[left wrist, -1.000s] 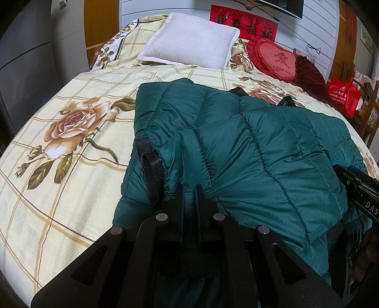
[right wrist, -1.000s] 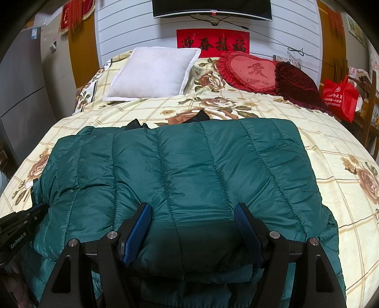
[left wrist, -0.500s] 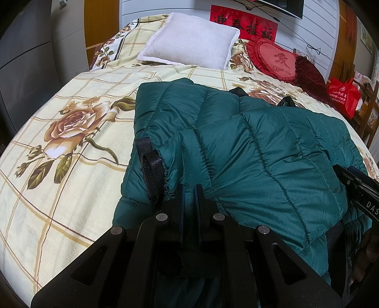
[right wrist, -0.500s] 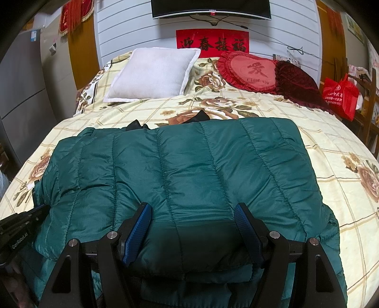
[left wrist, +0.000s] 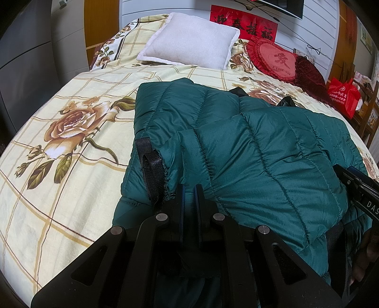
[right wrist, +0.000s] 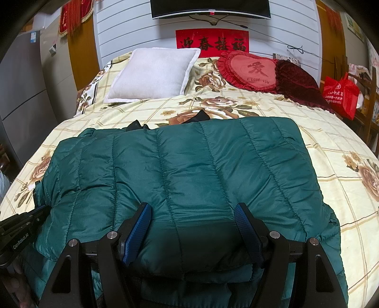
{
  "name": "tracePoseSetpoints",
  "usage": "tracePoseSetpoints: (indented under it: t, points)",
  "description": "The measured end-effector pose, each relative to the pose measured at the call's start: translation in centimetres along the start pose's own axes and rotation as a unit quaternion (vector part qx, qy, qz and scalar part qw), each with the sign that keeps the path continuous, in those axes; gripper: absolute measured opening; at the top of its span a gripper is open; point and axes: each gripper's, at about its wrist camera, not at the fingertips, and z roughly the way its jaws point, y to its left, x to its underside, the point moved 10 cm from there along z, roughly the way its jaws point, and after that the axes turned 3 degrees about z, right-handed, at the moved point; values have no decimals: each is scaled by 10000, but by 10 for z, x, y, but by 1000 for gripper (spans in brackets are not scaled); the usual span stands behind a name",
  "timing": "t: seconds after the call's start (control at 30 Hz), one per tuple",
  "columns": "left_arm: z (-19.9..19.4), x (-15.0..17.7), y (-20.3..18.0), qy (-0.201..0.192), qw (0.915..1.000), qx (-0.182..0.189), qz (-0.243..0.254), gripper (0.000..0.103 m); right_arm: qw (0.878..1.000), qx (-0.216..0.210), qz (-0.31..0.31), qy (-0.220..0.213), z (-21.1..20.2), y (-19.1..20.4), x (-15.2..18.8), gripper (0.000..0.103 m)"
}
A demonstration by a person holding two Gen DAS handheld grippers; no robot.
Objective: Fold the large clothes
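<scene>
Green quilted jacket point(right wrist: 189, 175) lies folded on the bed point(left wrist: 59, 189), filling the near half of the floral cover and reaching the near edge, where both grippers sit.

Hidden or unclear: the jacket's near hem drops below both frames, behind the gripper bodies. The lower layers of the fold show only as a darker rim at the near edge. Something black point(right wrist: 201, 116) pokes out from under the far edge of the jacket; what it is cannot be made out. A hand at the lower right edge of the left wrist view is mostly cut off.

Left gripper point(left wrist: 188, 189): jaws clenched almost together at the jacket's near left corner, beside a black strap loop point(left wrist: 154, 173). Whether any fabric is pinched between them cannot be told.

Right gripper point(right wrist: 193, 213): jaws wide, straddling a bulge of the jacket's near edge, blue pads point(right wrist: 138, 232) against the fabric on both sides; it grasps the jacket.

View differences: only the left wrist view shows the strap loop and the stepped layers at the left side. Only the right wrist view shows the jacket's right edge and the screen point(right wrist: 210, 8) on the wall. Both show the white pillow point(right wrist: 154, 73), the red heart cushion point(right wrist: 251, 70) and the red bag point(right wrist: 341, 94) off the far right corner.
</scene>
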Motion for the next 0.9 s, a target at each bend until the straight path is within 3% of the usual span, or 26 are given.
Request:
tracePoseSetpoints:
  t: [0.17,0.27,0.37,0.5,0.63,0.73,0.83,0.9]
  points:
    - [0,0,0,3,10000,-10,8,8,10000,34,9,48,0,0,0,72]
    - [0,0,0,16,10000,-44,49,8,9994,102,-64,321,-1,3,-4,72]
    - [0,0,-1,44,9999,-82,111,8,9988,119,-137,462,-18,1,-11,72]
    - [0,-1,-1,89,9999,9,71,8,9970,499,-512,310,-61,-34,-13,72]
    - [2,-4,1,379,9990,216,122,8,9976,82,-367,577,-103,-73,19,72]
    - [-13,-5,0,661,9964,312,439,7,9897,-237,-394,1359,-106,-86,72,77]
    - [-47,-7,9,551,9960,308,635,8,9814,45,-633,1811,-96,-93,118,79]
    - [-72,0,19,511,9958,300,703,10,9852,28,-308,1683,-103,-93,117,79]
